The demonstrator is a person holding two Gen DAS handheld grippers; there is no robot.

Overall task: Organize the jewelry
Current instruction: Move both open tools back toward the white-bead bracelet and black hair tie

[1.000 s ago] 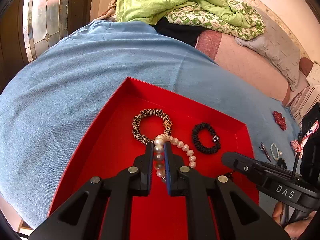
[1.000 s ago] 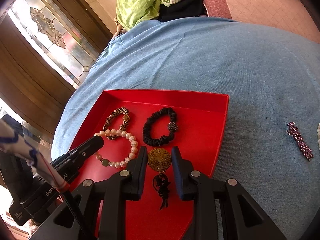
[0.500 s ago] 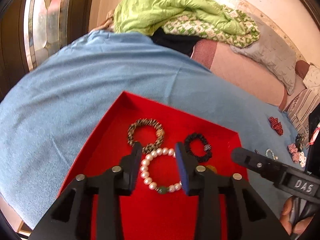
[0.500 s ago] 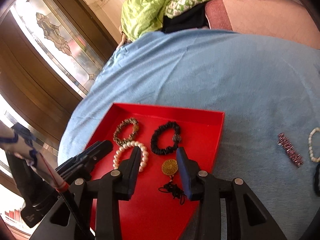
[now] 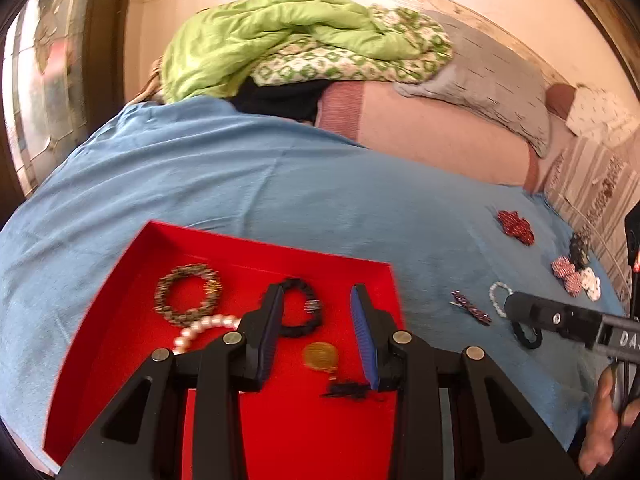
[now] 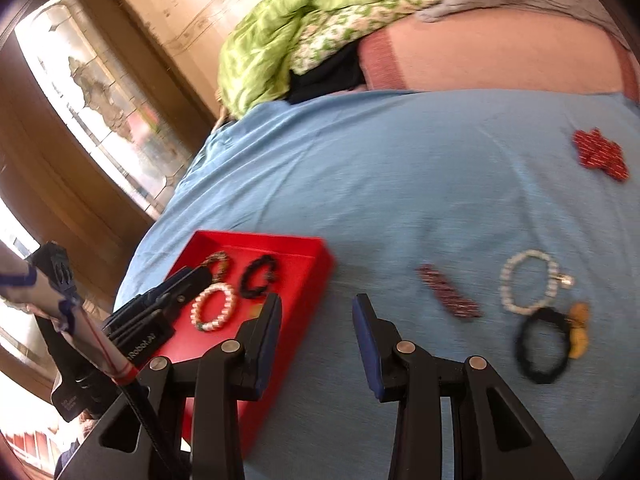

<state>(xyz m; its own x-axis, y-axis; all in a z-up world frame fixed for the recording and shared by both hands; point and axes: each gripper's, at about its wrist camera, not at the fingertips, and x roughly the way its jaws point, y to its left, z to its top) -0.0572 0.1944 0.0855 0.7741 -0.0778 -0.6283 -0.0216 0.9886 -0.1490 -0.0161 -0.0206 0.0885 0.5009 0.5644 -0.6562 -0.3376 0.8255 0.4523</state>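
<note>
On the blue bedspread [image 5: 280, 184], both grippers' jaws, parted and empty, have left the pearl bracelet [image 6: 213, 307] and medallion [image 5: 320, 356] in the red tray [image 5: 132, 280].

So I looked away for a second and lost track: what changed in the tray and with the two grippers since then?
The left gripper let go of the pearl bracelet and the right gripper released the gold medallion; both now lie in the red tray. Both grippers opened, empty, and pulled back toward the loose pieces. The leopard bracelet and black scrunchie stayed put.
</note>
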